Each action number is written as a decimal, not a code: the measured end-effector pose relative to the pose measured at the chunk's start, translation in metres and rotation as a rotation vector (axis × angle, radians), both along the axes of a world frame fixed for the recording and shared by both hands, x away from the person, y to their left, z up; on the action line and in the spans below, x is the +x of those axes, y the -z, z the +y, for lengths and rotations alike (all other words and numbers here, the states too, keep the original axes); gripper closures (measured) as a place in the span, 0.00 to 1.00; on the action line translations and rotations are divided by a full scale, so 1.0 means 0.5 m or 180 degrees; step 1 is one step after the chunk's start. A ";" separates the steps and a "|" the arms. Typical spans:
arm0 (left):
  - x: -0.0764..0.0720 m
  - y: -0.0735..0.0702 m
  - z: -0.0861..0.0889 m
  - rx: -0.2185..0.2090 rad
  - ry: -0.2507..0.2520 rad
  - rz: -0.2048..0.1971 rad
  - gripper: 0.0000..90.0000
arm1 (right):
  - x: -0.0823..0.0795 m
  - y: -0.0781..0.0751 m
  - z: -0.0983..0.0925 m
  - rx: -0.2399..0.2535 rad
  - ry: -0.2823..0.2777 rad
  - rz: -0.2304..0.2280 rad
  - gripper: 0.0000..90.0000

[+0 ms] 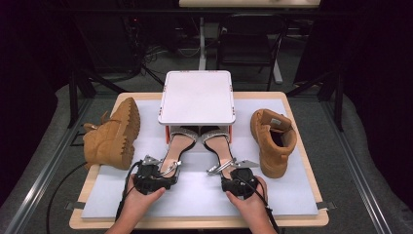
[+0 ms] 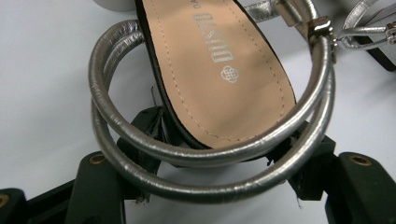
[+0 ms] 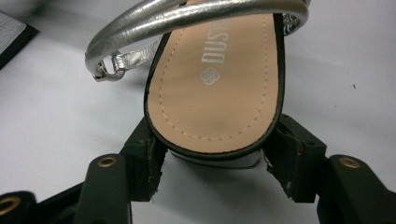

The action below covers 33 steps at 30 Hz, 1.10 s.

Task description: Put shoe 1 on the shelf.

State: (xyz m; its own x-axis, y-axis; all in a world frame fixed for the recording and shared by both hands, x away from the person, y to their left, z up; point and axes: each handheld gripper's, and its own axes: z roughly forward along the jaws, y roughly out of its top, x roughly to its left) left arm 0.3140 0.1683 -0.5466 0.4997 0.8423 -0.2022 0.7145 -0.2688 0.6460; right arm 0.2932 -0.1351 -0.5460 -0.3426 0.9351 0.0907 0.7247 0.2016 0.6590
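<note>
Two silver-strapped sandals with tan insoles lie side by side on the white mat, toes tucked under a white shelf (image 1: 197, 97). My left gripper (image 1: 165, 171) (image 2: 224, 144) has its jaws on either side of the heel of the left sandal (image 1: 178, 146) (image 2: 219, 70). Its left pad (image 2: 150, 125) touches the sole edge, and the silver ankle strap (image 2: 196, 154) loops across the jaws. My right gripper (image 1: 225, 171) (image 3: 215, 156) is shut on the heel of the right sandal (image 1: 218, 146) (image 3: 217, 84), both pads (image 3: 148, 156) pressing the black sole edge.
A tan boot (image 1: 114, 136) lies on its side at the table's left edge, sole facing right. Another tan boot (image 1: 272, 139) stands upright at the right. The white mat (image 1: 195, 197) covers the wooden table. A chair stands beyond the table.
</note>
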 end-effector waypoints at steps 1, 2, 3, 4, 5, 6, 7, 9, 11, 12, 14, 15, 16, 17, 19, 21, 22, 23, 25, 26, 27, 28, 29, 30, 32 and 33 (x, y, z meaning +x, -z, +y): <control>-0.001 0.001 0.000 -0.0003 0.0021 -0.0014 0.41 | -0.001 0.001 0.000 0.0013 -0.0004 -0.0011 0.45; -0.003 0.003 0.000 -0.0022 0.0040 -0.0035 0.41 | -0.001 0.003 -0.002 0.0027 -0.0022 -0.0031 0.45; -0.003 0.003 0.000 -0.0022 0.0040 -0.0035 0.42 | -0.001 0.003 -0.002 0.0027 -0.0022 -0.0031 0.45; -0.004 0.004 0.001 -0.0036 0.0083 -0.0052 0.42 | -0.001 0.003 -0.004 0.0039 -0.0051 -0.0038 0.45; -0.005 0.006 0.002 -0.0079 0.0142 -0.0057 0.42 | -0.002 0.006 -0.009 0.0072 -0.0091 -0.0068 0.45; -0.006 0.006 0.002 -0.0084 0.0158 -0.0058 0.42 | -0.003 0.005 -0.010 0.0064 -0.0126 -0.0063 0.45; -0.006 0.006 0.002 -0.0084 0.0158 -0.0058 0.42 | -0.003 0.005 -0.010 0.0064 -0.0126 -0.0063 0.45; -0.007 0.006 -0.001 -0.0054 0.0176 -0.0076 0.42 | -0.005 0.006 -0.006 0.0059 -0.0160 -0.0077 0.44; -0.007 0.007 -0.001 -0.0056 0.0197 -0.0085 0.42 | -0.007 0.006 -0.003 0.0055 -0.0174 -0.0088 0.44; -0.007 0.008 -0.001 -0.0063 0.0203 -0.0097 0.42 | -0.009 0.007 0.000 0.0038 -0.0210 -0.0096 0.43; -0.008 0.010 -0.001 -0.0073 0.0243 -0.0134 0.42 | -0.011 0.009 0.011 -0.0018 -0.0358 -0.0133 0.38; -0.008 0.010 -0.001 -0.0073 0.0243 -0.0134 0.42 | -0.011 0.009 0.011 -0.0018 -0.0358 -0.0133 0.38; -0.010 0.012 -0.001 -0.0072 0.0296 -0.0166 0.42 | -0.010 0.012 0.015 -0.0080 -0.0399 -0.0161 0.37; -0.010 0.013 -0.001 -0.0085 0.0296 -0.0172 0.42 | -0.009 0.013 0.015 -0.0096 -0.0415 -0.0168 0.38; -0.010 0.014 0.000 -0.0088 0.0307 -0.0178 0.41 | -0.005 0.015 0.014 -0.0065 -0.0416 -0.0149 0.38; -0.009 0.016 -0.002 -0.0056 0.0357 -0.0207 0.40 | -0.001 0.016 0.013 -0.0070 -0.0403 -0.0132 0.39; -0.010 0.015 -0.003 -0.0047 0.0359 -0.0205 0.40 | 0.000 0.017 0.013 -0.0059 -0.0396 -0.0145 0.39; -0.009 0.015 -0.005 -0.0035 0.0352 -0.0195 0.40 | 0.001 0.017 0.013 -0.0048 -0.0389 -0.0136 0.38; -0.007 0.015 -0.006 -0.0006 0.0340 -0.0192 0.42 | 0.002 0.018 0.012 -0.0015 -0.0389 -0.0126 0.38; -0.007 0.015 -0.007 -0.0025 0.0326 -0.0183 0.42 | 0.002 0.017 0.013 -0.0015 -0.0386 -0.0116 0.39; -0.007 0.015 -0.008 -0.0022 0.0324 -0.0184 0.42 | 0.002 0.017 0.013 -0.0028 -0.0371 -0.0109 0.39; -0.008 0.015 -0.008 -0.0021 0.0318 -0.0176 0.42 | 0.003 0.016 0.014 -0.0023 -0.0374 -0.0100 0.39; -0.009 0.015 -0.009 -0.0028 0.0302 -0.0181 0.42 | 0.003 0.016 0.014 -0.0022 -0.0370 -0.0089 0.39; -0.008 0.015 -0.009 -0.0018 0.0310 -0.0179 0.42 | 0.003 0.015 0.014 -0.0017 -0.0363 -0.0081 0.39; -0.008 0.012 -0.009 -0.0006 0.0308 -0.0157 0.42 | 0.003 0.014 0.014 -0.0020 -0.0360 -0.0069 0.39; -0.008 0.010 -0.010 0.0001 0.0304 -0.0171 0.43 | 0.004 0.014 0.014 -0.0019 -0.0355 -0.0065 0.39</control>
